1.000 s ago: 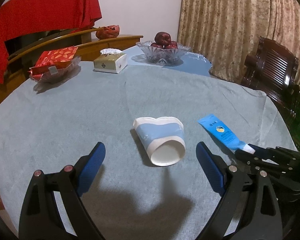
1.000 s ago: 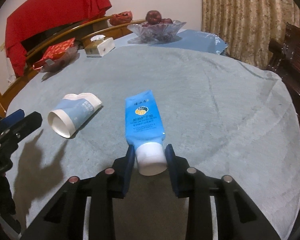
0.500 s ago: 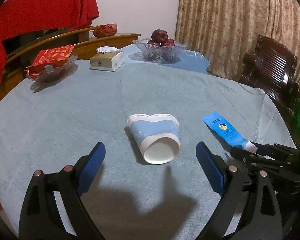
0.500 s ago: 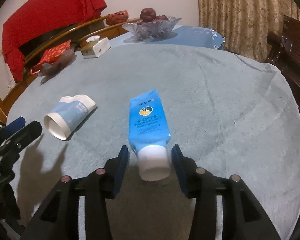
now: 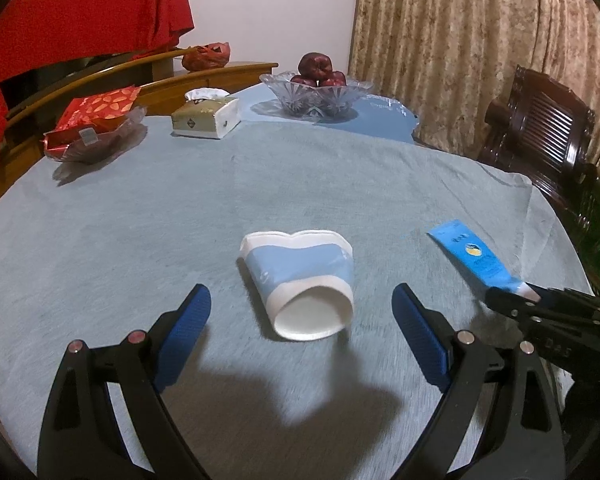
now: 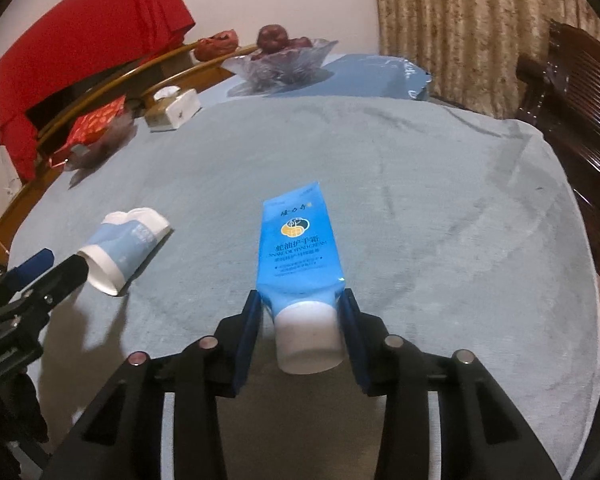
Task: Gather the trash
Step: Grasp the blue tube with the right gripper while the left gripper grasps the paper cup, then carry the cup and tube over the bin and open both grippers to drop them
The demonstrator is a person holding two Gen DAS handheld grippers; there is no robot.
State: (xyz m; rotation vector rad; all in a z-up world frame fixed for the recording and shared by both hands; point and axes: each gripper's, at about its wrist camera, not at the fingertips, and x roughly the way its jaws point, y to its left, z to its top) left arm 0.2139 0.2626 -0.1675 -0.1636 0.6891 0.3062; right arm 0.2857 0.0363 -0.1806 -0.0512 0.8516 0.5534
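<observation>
A squashed blue-and-white paper cup (image 5: 300,272) lies on its side on the grey-blue tablecloth, its mouth toward me. My left gripper (image 5: 300,292) hangs open just short of it, one blue pad on each side and neither touching. From the right wrist view the cup (image 6: 124,240) lies left, with the left gripper (image 6: 52,268) beside it. A blue hand cream tube (image 6: 298,240) with a white cap lies between the jaws of my right gripper (image 6: 300,295). Those jaws are closing, and their pads touch the tube's shoulders above the cap. The left wrist view shows the tube (image 5: 472,256) and right gripper (image 5: 500,296) at right.
At the table's far side stand a tissue box (image 5: 204,114), a glass bowl of red fruit (image 5: 316,92) and a dish of red packets (image 5: 92,120). A dark wooden chair (image 5: 540,132) stands right of the table before a curtain. The tablecloth (image 5: 340,184) is bare in the middle.
The right jaws let go of the white cap, slid a little forward along the tube, and narrowed again onto its blue shoulders. The left gripper and the cup barely shifted.
</observation>
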